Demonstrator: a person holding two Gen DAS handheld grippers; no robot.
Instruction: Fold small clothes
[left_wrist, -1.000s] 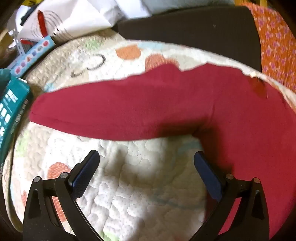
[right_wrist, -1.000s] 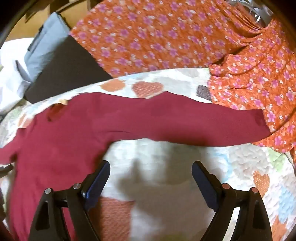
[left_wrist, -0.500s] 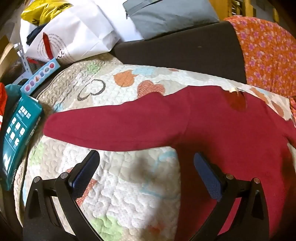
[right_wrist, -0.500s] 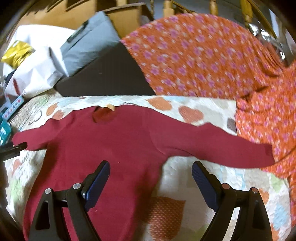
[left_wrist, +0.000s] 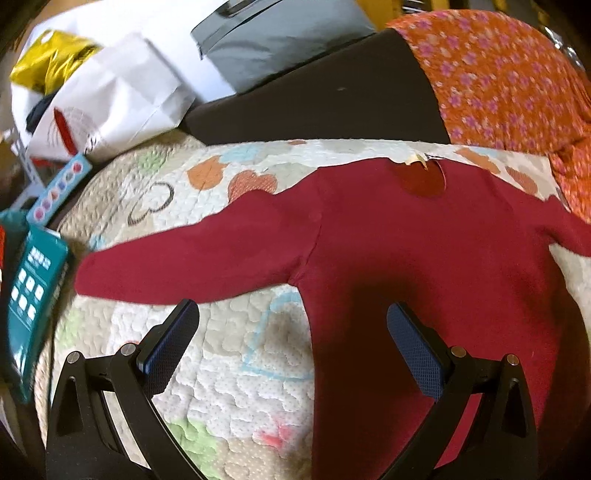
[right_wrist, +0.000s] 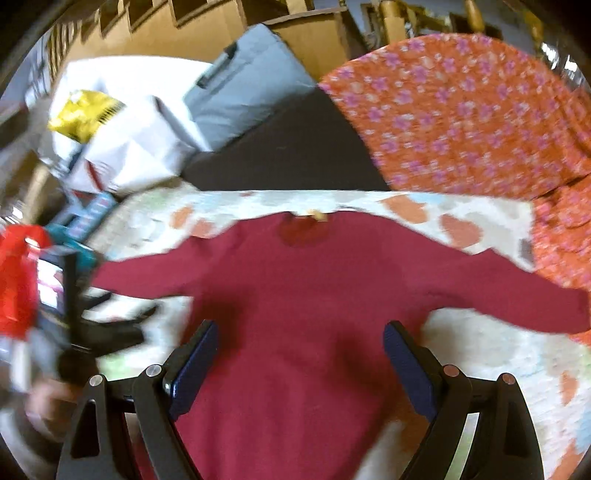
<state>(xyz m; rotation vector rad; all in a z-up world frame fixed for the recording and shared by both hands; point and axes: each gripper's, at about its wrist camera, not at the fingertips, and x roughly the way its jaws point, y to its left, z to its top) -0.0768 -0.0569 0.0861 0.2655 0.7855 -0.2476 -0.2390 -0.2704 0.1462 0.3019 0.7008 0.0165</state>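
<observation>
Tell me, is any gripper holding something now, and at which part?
Nothing is held. The left gripper and the right gripper are both open above the red shirt, which lies spread flat on the quilt.

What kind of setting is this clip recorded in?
Probably a cluttered home room: a red top spread on a heart-print quilt, an orange floral cloth behind it, and paper bags nearby.

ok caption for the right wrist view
Open right gripper above a dark red long-sleeved top spread flat, sleeves out, on a heart-print quilt.

Black-framed tool (left_wrist: 291, 325), blue textured pads (left_wrist: 417, 350), silver screws
</observation>
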